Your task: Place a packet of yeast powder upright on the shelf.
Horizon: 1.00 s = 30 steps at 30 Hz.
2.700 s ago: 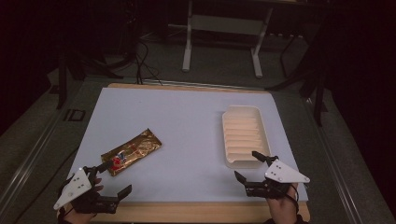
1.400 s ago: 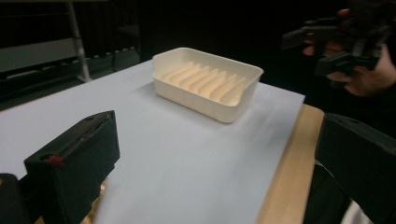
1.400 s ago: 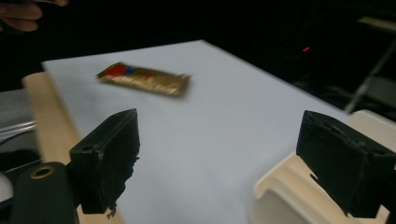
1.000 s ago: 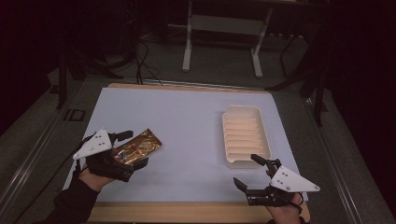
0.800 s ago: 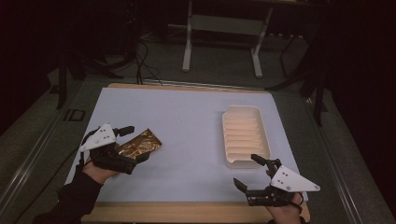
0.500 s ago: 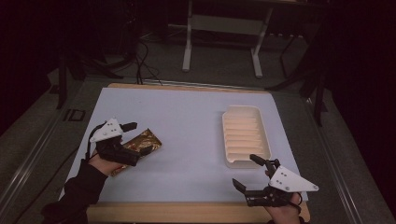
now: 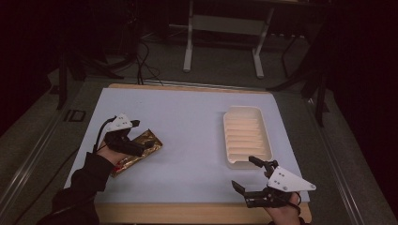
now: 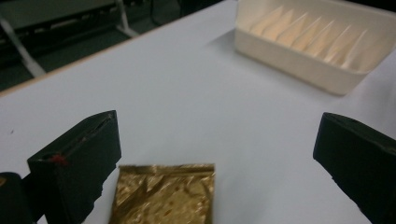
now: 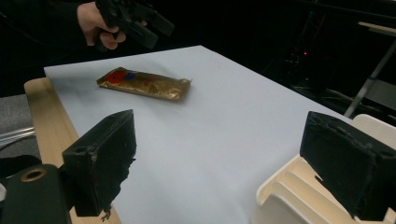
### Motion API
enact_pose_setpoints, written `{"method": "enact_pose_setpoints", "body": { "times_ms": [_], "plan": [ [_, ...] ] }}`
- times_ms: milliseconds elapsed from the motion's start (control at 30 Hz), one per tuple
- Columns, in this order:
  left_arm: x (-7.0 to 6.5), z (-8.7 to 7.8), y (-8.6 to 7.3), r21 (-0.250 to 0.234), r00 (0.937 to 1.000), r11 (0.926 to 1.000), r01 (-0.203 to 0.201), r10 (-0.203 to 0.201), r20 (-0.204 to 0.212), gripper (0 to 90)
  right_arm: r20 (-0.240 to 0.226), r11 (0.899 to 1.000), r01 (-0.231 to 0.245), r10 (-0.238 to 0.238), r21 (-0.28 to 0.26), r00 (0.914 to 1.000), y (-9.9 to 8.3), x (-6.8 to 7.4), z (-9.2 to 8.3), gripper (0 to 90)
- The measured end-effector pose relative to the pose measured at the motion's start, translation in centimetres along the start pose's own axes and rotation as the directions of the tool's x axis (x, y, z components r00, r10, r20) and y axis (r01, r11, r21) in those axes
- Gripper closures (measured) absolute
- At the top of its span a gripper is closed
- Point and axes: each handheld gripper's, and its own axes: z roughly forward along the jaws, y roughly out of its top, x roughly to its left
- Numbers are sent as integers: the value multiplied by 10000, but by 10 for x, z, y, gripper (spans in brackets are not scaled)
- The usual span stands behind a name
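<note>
- Fingers of the left gripper [image 8: 215, 154] stand spread wide above the gold packet [image 8: 163, 193], not touching it; the packet's near part is cut off by the bottom edge of the left gripper view.
- Right gripper [image 7: 248, 176] hovers with jaws apart at the table's near edge, just before the cream ridged tray [image 7: 246, 136].
- From above, the person's left hand [image 7: 112, 152] hides the packet's middle.
- Packet lies flat on the white tabletop [image 7: 187, 122], long axis diagonal, its red-printed end toward the person.
</note>
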Motion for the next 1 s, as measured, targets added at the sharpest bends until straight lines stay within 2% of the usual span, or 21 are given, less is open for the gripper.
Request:
{"method": "enact_pose_setpoints", "body": {
  "times_ms": [267, 433, 533, 667, 700, 767, 900, 1000],
  "plan": [
    [20, 15, -11, 626, 9990, 9978, 237, -212, -397, 68, -163, 10000, -33, 33, 32, 9999, -1, 0, 1, 109],
    [30, 23, -18, 1117, 9977, 9932, 312, -242, -628, 110, -255, 9999, -83, 85, 85, 9996, -3, 0, 3, 109],
    [34, 27, -20, 1227, 9976, 9917, 382, -307, -625, 140, -263, 9999, -73, 76, 110, 9996, -3, 0, 3, 118],
    [39, 32, -24, 1487, 9981, 9873, 561, -520, -317, 186, -296, 9998, -105, 109, 140, 9995, -4, 0, 4, 120],
    [40, 33, -25, 1633, 9980, 9853, 511, -443, -450, 198, -298, 9999, -101, 105, 140, 9995, -4, 1, 4, 120],
    [42, 35, -27, 1780, 9977, 9824, 574, -502, -447, 224, -324, 9998, -121, 126, 165, 9994, -4, 0, 4, 120],
    [44, 40, -31, 1882, 9961, 9794, 730, -622, -626, 226, -355, 9997, -140, 147, 222, 9993, -5, 0, 5, 121],
    [46, 45, -34, 2138, 9955, 9736, 800, -671, -671, 229, -377, 9996, -111, 121, 267, 9992, -5, 0, 6, 121]
  ]
}}
